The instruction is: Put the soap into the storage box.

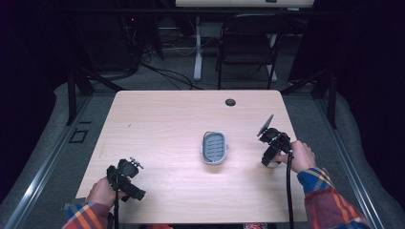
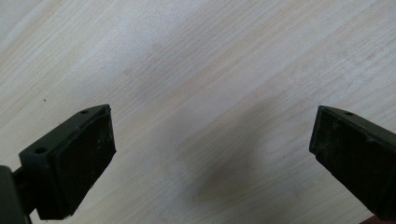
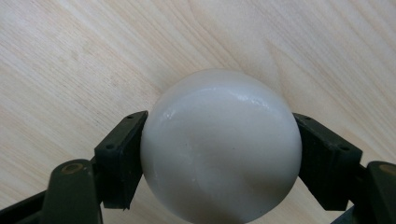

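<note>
Right jaws clamped on a white soap bar; left jaws wide apart over bare wood.

Right gripper (image 3: 219, 154): both black pads press the sides of the rounded, glossy white soap bar (image 3: 222, 149), which bulges out past the jaw tips, with pale table (image 3: 84, 56) grain beyond it. In the high view this gripper (image 1: 273, 153) sits near the table's right edge, the person's hand (image 1: 302, 155) behind it. Off to its left, mid-table and well apart, lies a grey soap dish (image 1: 214, 147). Left gripper (image 2: 212, 154): jaws spread, nothing between them, tabletop just beyond; in the high view it (image 1: 126, 177) rests near the front-left edge.
</note>
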